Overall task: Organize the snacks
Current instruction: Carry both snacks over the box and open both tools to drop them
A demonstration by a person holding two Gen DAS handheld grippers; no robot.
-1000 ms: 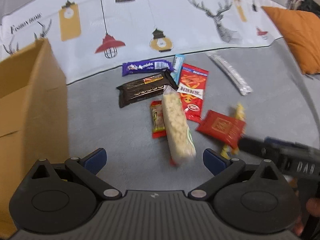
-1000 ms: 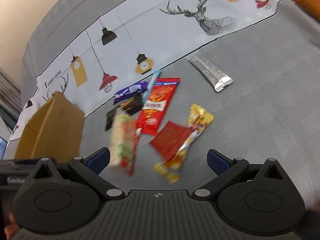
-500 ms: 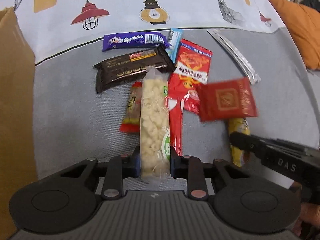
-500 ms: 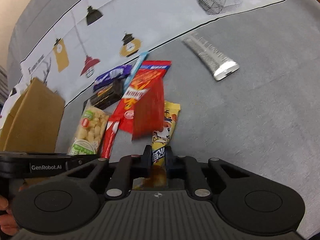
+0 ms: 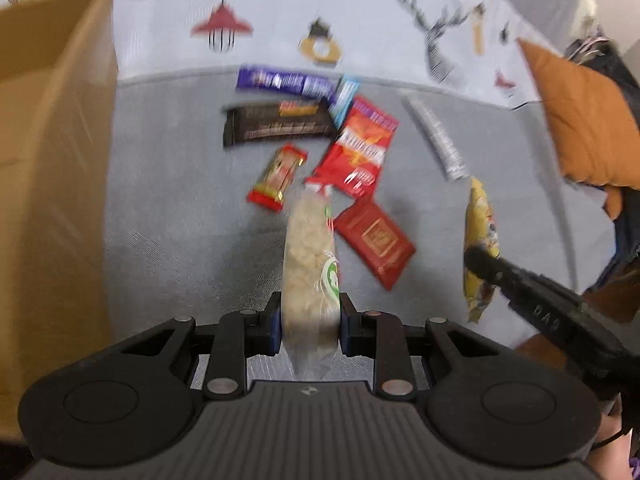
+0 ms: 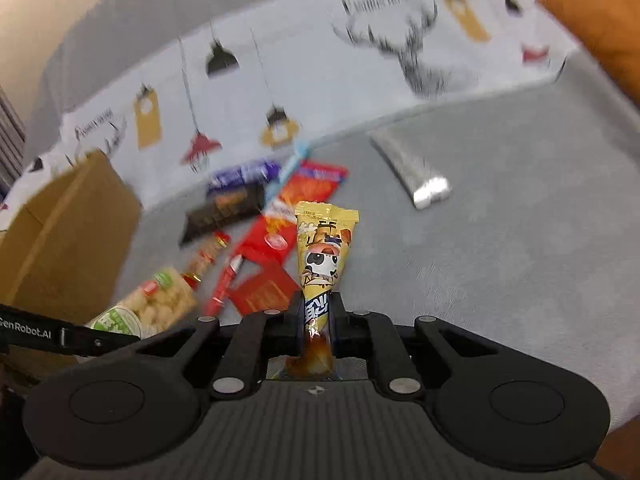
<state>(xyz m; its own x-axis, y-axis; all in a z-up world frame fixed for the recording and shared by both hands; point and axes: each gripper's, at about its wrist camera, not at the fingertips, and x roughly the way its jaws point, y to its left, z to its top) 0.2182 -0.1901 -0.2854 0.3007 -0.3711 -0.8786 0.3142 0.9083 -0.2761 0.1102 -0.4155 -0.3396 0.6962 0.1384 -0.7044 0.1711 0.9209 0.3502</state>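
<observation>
My left gripper is shut on a clear bag of pale puffed snacks and holds it above the grey sofa seat. My right gripper is shut on a yellow panda snack packet, lifted off the seat; that packet also shows in the left wrist view. The puffed snack bag also shows in the right wrist view. A cardboard box stands at the left. Several snacks lie on the seat: a red flat packet, a red chip bag, a black bar, a purple bar.
A small red and gold bar, a light blue stick and a silver packet also lie on the seat. An orange cushion sits at the right. A printed white cover hangs over the backrest.
Both grippers closed on their snacks half a second ago and have since lifted them off the seat. The red flat packet slid off the yellow packet and lies on the seat.
</observation>
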